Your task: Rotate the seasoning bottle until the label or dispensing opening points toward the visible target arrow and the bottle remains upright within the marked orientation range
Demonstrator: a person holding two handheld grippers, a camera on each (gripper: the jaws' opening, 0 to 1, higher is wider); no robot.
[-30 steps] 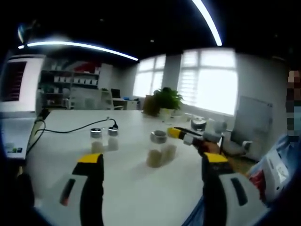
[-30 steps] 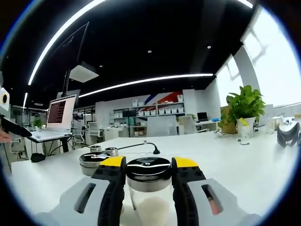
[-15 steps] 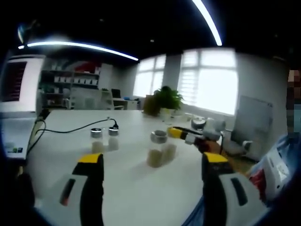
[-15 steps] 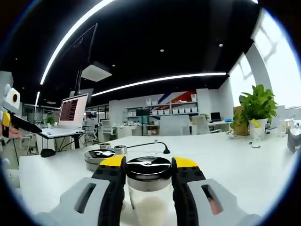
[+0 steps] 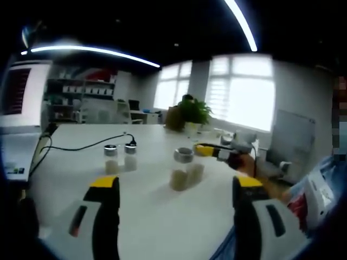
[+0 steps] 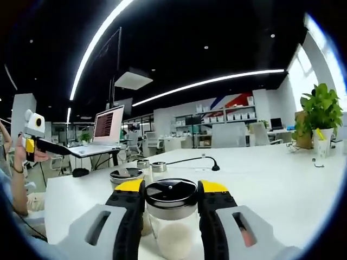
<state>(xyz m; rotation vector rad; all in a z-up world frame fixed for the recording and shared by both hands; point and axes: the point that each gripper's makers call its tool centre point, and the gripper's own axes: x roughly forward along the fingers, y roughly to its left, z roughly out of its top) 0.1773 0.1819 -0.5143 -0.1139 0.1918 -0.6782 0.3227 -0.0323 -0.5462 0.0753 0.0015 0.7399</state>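
The left gripper view was soft and hazy throughout, with the window (image 5: 242,89) blown out to white glare and the seasoning bottle (image 5: 182,169) blurred. Long ceiling light strips (image 6: 206,82) bowed into curves by the fisheye lens lit the dark-ceilinged room. The right gripper view was sharper and more contrasted; the white worktop (image 6: 271,179) shone evenly, with faint shadows. Straight lines bent strongly towards both pictures' edges.
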